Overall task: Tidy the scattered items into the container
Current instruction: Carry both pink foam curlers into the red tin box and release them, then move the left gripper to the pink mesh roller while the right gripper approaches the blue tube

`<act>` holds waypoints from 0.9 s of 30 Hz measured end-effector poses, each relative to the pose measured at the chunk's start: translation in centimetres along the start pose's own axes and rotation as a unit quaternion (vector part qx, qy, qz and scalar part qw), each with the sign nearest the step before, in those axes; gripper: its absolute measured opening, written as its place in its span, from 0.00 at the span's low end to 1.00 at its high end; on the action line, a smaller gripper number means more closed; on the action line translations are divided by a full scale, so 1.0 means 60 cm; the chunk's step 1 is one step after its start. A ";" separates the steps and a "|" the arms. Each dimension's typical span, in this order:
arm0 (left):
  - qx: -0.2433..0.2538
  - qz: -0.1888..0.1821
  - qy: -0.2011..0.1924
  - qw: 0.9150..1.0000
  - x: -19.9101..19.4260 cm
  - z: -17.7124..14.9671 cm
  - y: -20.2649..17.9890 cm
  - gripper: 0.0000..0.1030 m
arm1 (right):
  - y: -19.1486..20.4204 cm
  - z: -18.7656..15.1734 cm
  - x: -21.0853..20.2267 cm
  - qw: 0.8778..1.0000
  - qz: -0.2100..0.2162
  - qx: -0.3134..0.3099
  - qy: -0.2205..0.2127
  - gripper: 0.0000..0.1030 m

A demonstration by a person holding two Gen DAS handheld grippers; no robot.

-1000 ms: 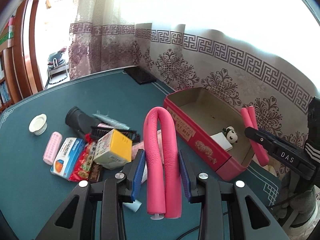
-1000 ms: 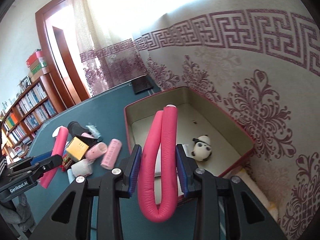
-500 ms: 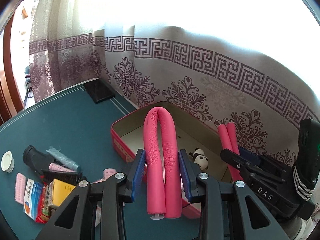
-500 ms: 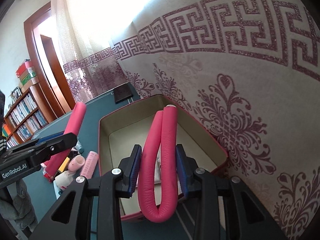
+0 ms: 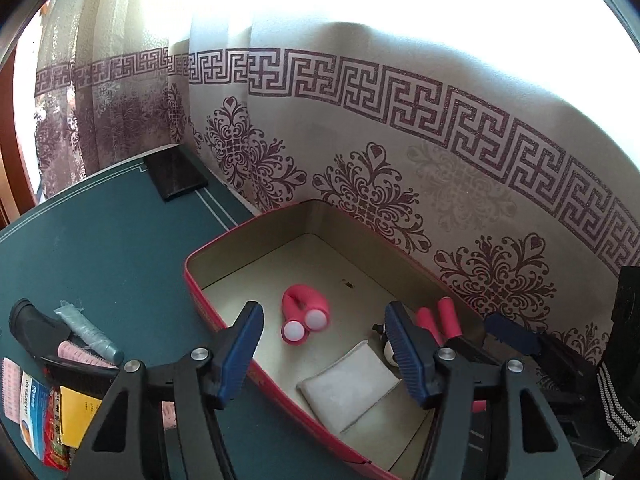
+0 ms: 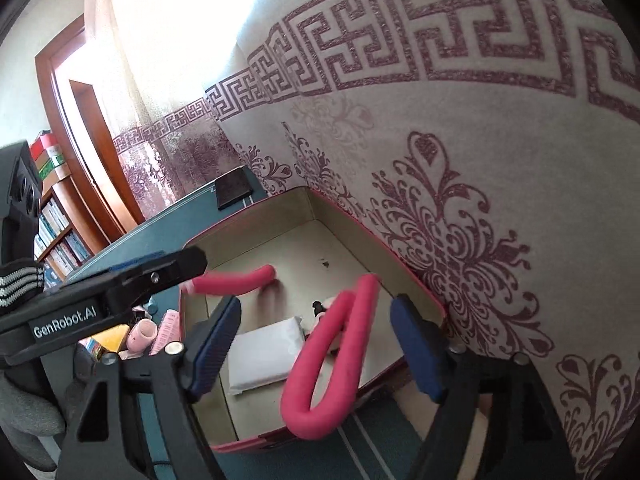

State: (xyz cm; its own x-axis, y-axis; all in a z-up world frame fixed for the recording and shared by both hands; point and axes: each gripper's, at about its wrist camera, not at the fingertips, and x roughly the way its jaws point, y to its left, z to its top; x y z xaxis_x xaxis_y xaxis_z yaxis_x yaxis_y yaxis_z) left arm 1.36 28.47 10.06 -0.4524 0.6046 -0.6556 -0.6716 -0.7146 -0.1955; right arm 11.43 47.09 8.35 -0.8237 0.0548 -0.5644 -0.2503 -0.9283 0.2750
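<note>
While both tongs (image 5: 324, 354) (image 6: 316, 344) gape, bent pink foam rollers (image 5: 304, 314) drop into the tin (image 5: 248, 226).

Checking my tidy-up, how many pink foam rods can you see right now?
2. One foam rod is in the red tin; the other is dropping between the right gripper's opened jaws over it.

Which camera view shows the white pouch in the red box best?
The left wrist view: the white pouch lies whole on the floor of the red box, between the open fingers. In the right wrist view the pouch also shows, but a finger covers its near corner.
</note>
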 end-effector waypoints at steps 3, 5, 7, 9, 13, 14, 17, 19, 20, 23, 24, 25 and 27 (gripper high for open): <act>-0.018 0.010 0.002 1.000 -0.005 -0.005 0.016 0.63 | 0.002 -0.003 0.000 1.000 0.001 -0.003 0.001 0.78; -0.028 0.016 0.005 0.999 -0.008 -0.010 0.027 0.63 | 0.005 -0.007 0.000 1.000 0.002 -0.004 0.003 0.78; -0.038 0.020 0.008 0.999 -0.010 -0.015 0.039 0.63 | 0.009 -0.009 0.002 1.000 0.003 -0.005 0.005 0.78; -0.047 0.022 0.011 0.999 -0.016 -0.021 0.050 0.64 | 0.012 -0.011 0.003 1.000 0.004 -0.004 0.007 0.78; -0.066 0.030 0.008 0.997 -0.033 -0.035 0.073 0.76 | 0.019 -0.016 0.000 1.000 0.008 -0.005 0.008 0.78; -0.069 0.032 0.008 0.997 -0.037 -0.039 0.079 0.76 | 0.023 -0.018 0.000 1.000 0.009 -0.007 0.009 0.78; -0.078 0.042 0.004 0.996 -0.054 -0.048 0.096 0.76 | 0.039 -0.022 0.002 1.000 0.017 -0.014 0.013 0.78; -0.086 0.047 0.001 0.995 -0.065 -0.056 0.110 0.76 | 0.048 -0.026 0.002 0.999 0.022 -0.019 0.016 0.78; -0.090 0.050 0.001 0.995 -0.071 -0.059 0.117 0.76 | 0.056 -0.028 0.002 0.999 0.025 -0.023 0.018 0.78; -0.104 0.060 -0.002 0.993 -0.089 -0.073 0.140 0.76 | 0.073 -0.035 0.001 0.999 0.034 -0.030 0.022 0.78; -0.110 0.065 -0.003 0.992 -0.094 -0.079 0.148 0.76 | 0.078 -0.036 0.000 0.999 0.037 -0.032 0.022 0.78; -0.116 0.069 -0.004 0.991 -0.100 -0.084 0.157 0.76 | 0.084 -0.038 -0.001 0.998 0.040 -0.035 0.023 0.78; -0.127 0.079 -0.005 0.989 -0.112 -0.096 0.176 0.76 | 0.098 -0.040 -0.002 0.998 0.047 -0.041 0.024 0.78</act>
State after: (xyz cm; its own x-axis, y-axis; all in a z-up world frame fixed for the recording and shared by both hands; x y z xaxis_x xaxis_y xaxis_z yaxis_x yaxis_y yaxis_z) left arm 0.67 14.83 8.17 -0.5465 0.4811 -0.6854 -0.4231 -0.8650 -0.2697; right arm 11.28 40.74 8.16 -0.8161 -0.0489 -0.5759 -0.1296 -0.9555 0.2648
